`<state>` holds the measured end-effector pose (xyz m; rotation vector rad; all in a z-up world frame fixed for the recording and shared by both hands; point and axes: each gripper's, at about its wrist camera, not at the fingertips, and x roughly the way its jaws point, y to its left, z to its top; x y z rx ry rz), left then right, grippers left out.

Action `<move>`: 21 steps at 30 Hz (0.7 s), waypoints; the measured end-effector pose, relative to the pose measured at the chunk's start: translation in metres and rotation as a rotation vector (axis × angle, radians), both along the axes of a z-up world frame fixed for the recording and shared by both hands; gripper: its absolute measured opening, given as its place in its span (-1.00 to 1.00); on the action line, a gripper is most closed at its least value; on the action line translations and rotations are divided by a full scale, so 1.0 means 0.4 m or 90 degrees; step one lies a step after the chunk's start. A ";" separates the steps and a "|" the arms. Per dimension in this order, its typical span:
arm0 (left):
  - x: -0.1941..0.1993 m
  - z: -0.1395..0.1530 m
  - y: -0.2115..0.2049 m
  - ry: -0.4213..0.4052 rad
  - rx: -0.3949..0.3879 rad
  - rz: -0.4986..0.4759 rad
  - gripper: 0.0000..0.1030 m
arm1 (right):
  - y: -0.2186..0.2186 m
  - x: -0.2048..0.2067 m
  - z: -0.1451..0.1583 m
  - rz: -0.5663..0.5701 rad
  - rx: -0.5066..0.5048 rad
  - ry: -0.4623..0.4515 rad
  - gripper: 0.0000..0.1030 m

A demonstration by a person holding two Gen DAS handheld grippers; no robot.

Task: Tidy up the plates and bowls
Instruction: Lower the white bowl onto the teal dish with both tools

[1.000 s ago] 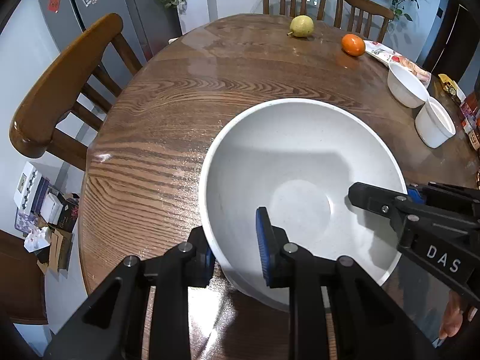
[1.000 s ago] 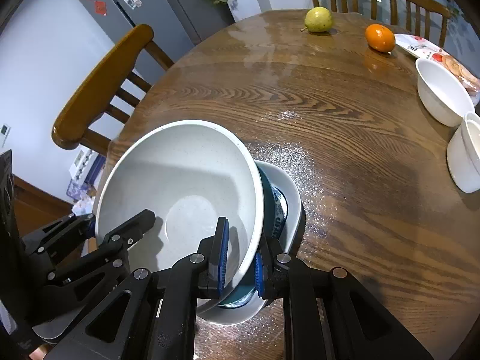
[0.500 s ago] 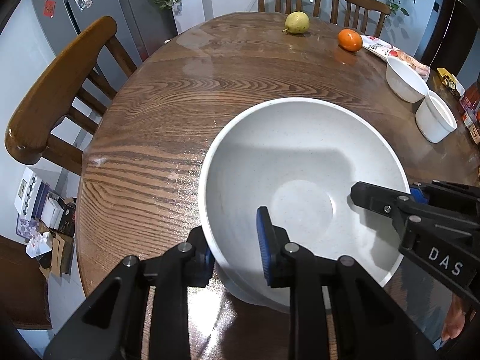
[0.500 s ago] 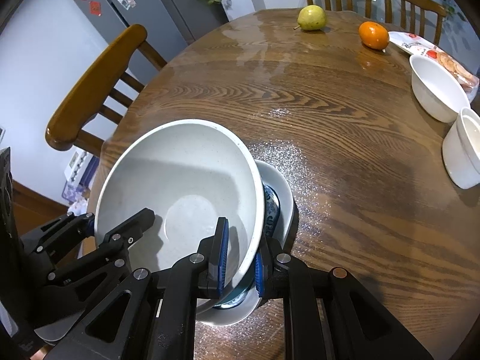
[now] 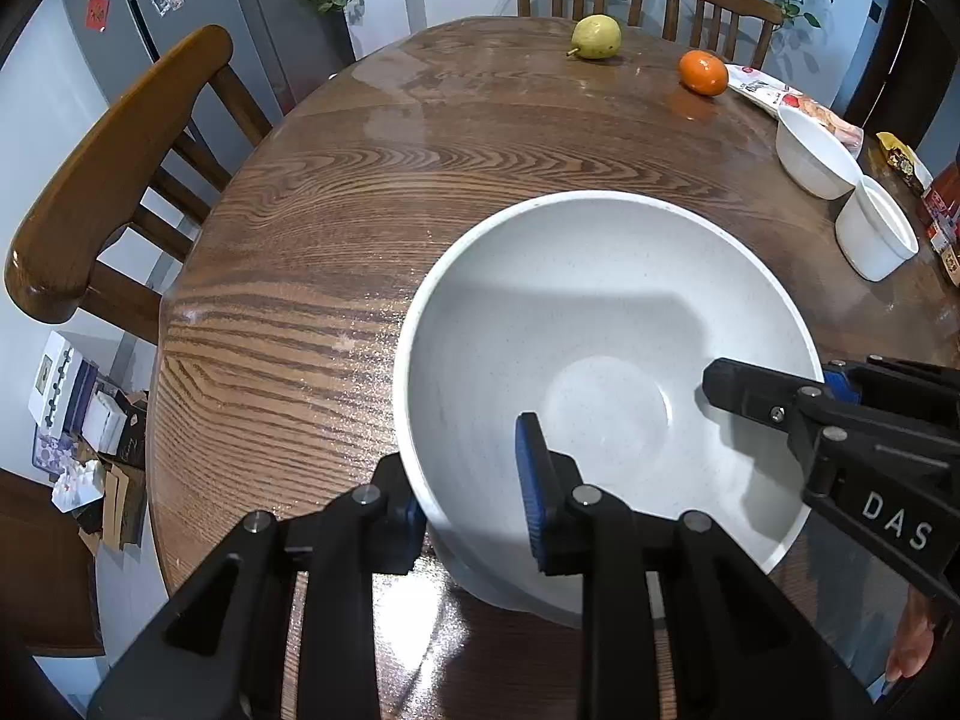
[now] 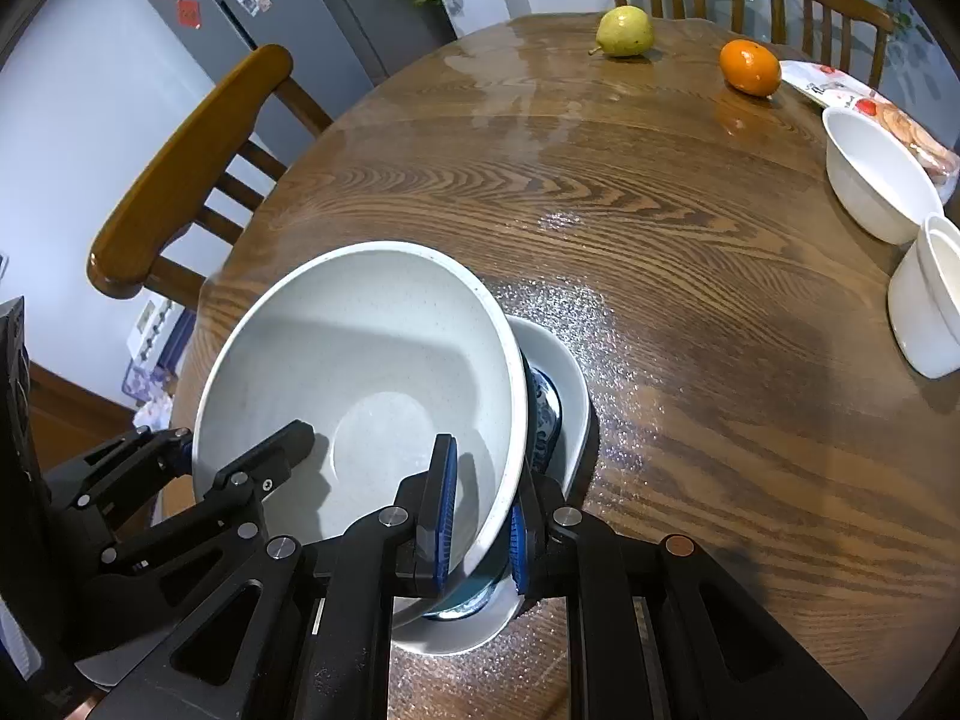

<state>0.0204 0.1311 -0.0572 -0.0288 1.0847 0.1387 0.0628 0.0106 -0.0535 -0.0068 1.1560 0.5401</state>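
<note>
I grip the big white bowl [image 5: 606, 324] with my left gripper [image 5: 474, 498] and my right gripper [image 6: 480, 510].

Pear [image 5: 595, 37], orange [image 5: 702, 72], wooden chair [image 5: 114, 168].

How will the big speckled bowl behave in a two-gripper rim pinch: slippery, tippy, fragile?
The speckled bowl looks glazed, so probably slick against the pads. Left gripper and right gripper each pinch the near rim, so it may pivot. It leans over a blue-patterned bowl; likely ceramic, chip-prone.
</note>
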 end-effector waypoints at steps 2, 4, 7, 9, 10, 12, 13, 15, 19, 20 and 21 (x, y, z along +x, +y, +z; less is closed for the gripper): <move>0.001 0.000 0.001 0.000 0.001 0.001 -0.52 | 0.002 0.001 0.000 0.001 -0.001 -0.001 -0.68; 0.002 0.000 0.003 0.000 0.001 0.001 -0.52 | 0.002 0.001 -0.001 0.001 -0.001 0.000 -0.68; 0.004 -0.002 0.002 0.002 0.002 0.002 -0.50 | 0.004 0.000 -0.001 0.002 -0.003 -0.003 -0.68; 0.003 -0.002 0.002 0.002 0.002 0.002 -0.49 | 0.004 -0.001 -0.001 0.003 -0.005 -0.005 -0.68; 0.003 -0.002 0.002 0.002 0.002 0.002 -0.49 | 0.005 -0.001 -0.001 0.003 -0.007 -0.006 -0.68; 0.004 -0.003 0.002 0.002 0.002 0.002 -0.49 | 0.006 -0.001 0.000 0.004 -0.008 -0.007 -0.68; 0.003 -0.002 0.002 0.002 0.002 0.002 -0.49 | 0.007 -0.001 0.000 0.004 -0.009 -0.007 -0.68; 0.004 -0.003 0.003 0.002 0.002 0.003 -0.49 | 0.007 -0.002 0.000 0.004 -0.009 -0.008 -0.68; 0.005 -0.004 0.005 0.003 0.003 0.004 -0.49 | 0.009 -0.002 0.000 0.005 -0.011 -0.009 -0.68; 0.004 -0.003 0.005 0.002 0.002 0.003 -0.49 | 0.009 -0.002 0.000 0.005 -0.011 -0.008 -0.68; 0.005 -0.004 0.005 0.003 0.002 0.003 -0.49 | 0.009 -0.002 0.000 0.004 -0.010 -0.009 -0.68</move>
